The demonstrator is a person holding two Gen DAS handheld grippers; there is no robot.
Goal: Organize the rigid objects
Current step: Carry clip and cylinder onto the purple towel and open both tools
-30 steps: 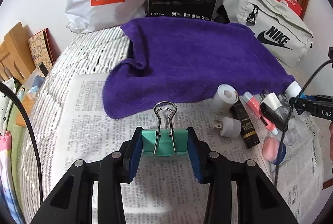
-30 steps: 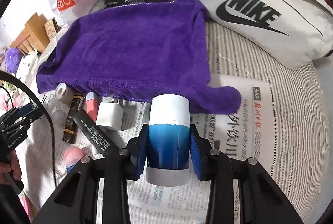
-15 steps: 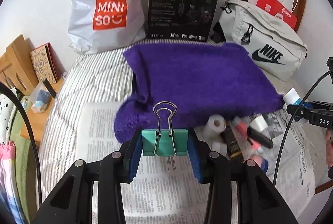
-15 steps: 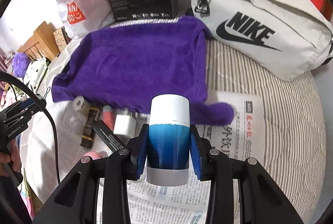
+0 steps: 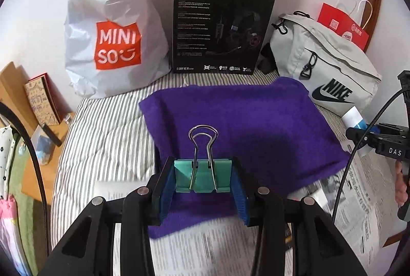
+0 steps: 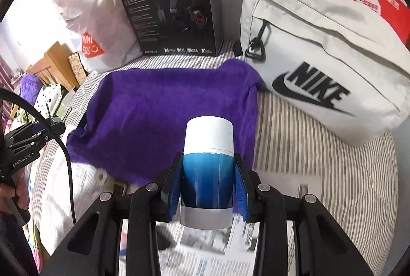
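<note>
My left gripper [image 5: 203, 182] is shut on a teal binder clip [image 5: 202, 177], its wire handles pointing up, held in the air over the near edge of a purple towel [image 5: 243, 119]. In the right wrist view my right gripper [image 6: 207, 186] is shut on a blue bottle with a white cap [image 6: 208, 168], also lifted above the towel [image 6: 166, 112]. The right gripper with its bottle shows at the right edge of the left view [image 5: 379, 140]. The left gripper appears at the left edge of the right view [image 6: 33, 135]. A few small items [image 6: 105, 177] lie partly hidden on the newspaper.
Newspaper [image 5: 358, 194] covers the striped bed [image 5: 102, 135] in front. Behind the towel stand a white MINISO bag [image 5: 112, 40], a black headset box [image 5: 220, 24] and a white Nike bag [image 6: 320, 65]. Red paper bags [image 5: 343, 27] lean on the wall. A wooden side table [image 5: 33, 173] stands left.
Both grippers have risen and pulled back with their loads; the towel, bags and box now sit lower and smaller in view. The small items on the newspaper slid under the grippers.
</note>
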